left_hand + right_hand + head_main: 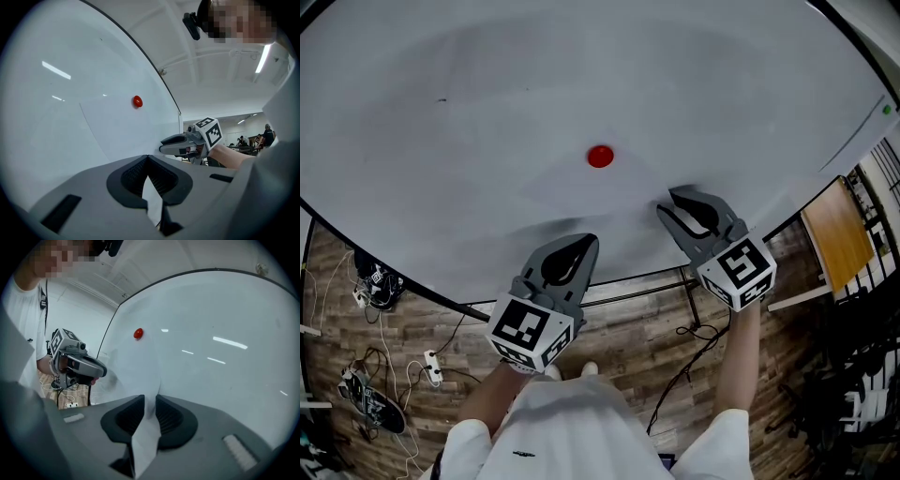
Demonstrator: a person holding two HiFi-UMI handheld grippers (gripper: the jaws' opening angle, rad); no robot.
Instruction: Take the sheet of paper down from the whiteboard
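A red magnet point(600, 156) pins a pale sheet of paper point(124, 136) to the whiteboard point(441, 141). The sheet hangs below the magnet and barely stands out from the board. My left gripper point(585, 244) is at the sheet's lower left, shut on the paper's edge; a strip of it runs back between the jaws point(147, 158). My right gripper point(667, 202) is at the lower right edge. Its jaws point(150, 399) stand slightly apart with a fold of the paper point(145, 437) between them. Each gripper view shows the other gripper across the sheet.
The whiteboard's lower rim point(628, 277) runs just behind both grippers, on a metal stand point(689, 291). Below is wood floor with cables and a power strip point(431, 366). A wooden tabletop point(839, 234) stands at the right.
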